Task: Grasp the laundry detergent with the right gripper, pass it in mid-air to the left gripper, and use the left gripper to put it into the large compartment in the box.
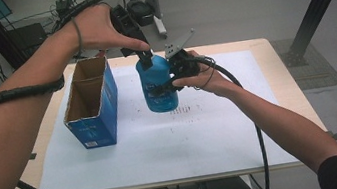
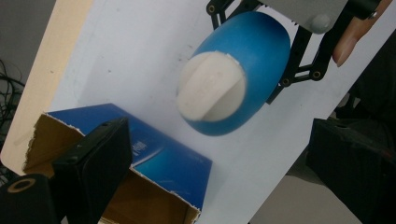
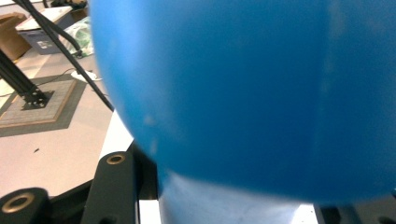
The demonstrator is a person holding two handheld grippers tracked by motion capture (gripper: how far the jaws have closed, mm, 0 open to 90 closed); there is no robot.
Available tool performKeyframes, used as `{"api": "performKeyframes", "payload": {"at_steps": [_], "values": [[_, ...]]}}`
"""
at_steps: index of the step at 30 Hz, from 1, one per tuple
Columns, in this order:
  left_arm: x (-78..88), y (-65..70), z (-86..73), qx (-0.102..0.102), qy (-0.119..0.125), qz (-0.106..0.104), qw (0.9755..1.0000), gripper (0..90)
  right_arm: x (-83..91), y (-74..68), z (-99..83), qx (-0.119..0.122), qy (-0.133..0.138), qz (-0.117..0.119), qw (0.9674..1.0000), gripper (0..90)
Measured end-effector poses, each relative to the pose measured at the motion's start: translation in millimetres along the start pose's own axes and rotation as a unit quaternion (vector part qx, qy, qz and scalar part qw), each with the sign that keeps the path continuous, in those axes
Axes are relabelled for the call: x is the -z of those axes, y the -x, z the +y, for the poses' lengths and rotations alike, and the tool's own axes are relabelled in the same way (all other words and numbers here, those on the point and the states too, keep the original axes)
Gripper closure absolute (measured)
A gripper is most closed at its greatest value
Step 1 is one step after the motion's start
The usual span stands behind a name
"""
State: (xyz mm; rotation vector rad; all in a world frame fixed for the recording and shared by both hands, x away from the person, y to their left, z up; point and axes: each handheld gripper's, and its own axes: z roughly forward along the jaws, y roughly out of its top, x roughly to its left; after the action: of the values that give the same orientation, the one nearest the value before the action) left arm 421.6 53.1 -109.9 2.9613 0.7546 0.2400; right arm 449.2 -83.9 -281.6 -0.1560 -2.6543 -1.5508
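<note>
One blue bottle (image 1: 157,83), one box (image 1: 91,102)

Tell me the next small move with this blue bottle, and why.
Probably close the left gripper onto the white cap. The right gripper is shut on the blue bottle, holding it upright over the white mat, and the left gripper sits open just above the cap. The open box waits alongside.

We see a smooth, matt blue plastic bottle (image 1: 157,83), a torn cardboard box (image 1: 91,103) and white paper sheet (image 1: 164,145) on wood.
</note>
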Motion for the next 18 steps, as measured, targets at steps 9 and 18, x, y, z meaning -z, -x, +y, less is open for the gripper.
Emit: {"api": "performKeyframes", "payload": {"at_steps": [9, 18], "values": [[-4.8, 6.3, -0.8, -0.020, -0.009, -0.009, 0.9997, 8.1, -8.9, -10.0, -2.3, 0.008, 0.008, 0.018, 0.9998, 45.1], [-9.1, 13.8, -0.8, -0.038, -0.018, -0.024, 0.9988, 8.1, -14.4, -16.9, -6.4, 0.014, 0.022, 0.034, 0.9991, 45.1]]}}
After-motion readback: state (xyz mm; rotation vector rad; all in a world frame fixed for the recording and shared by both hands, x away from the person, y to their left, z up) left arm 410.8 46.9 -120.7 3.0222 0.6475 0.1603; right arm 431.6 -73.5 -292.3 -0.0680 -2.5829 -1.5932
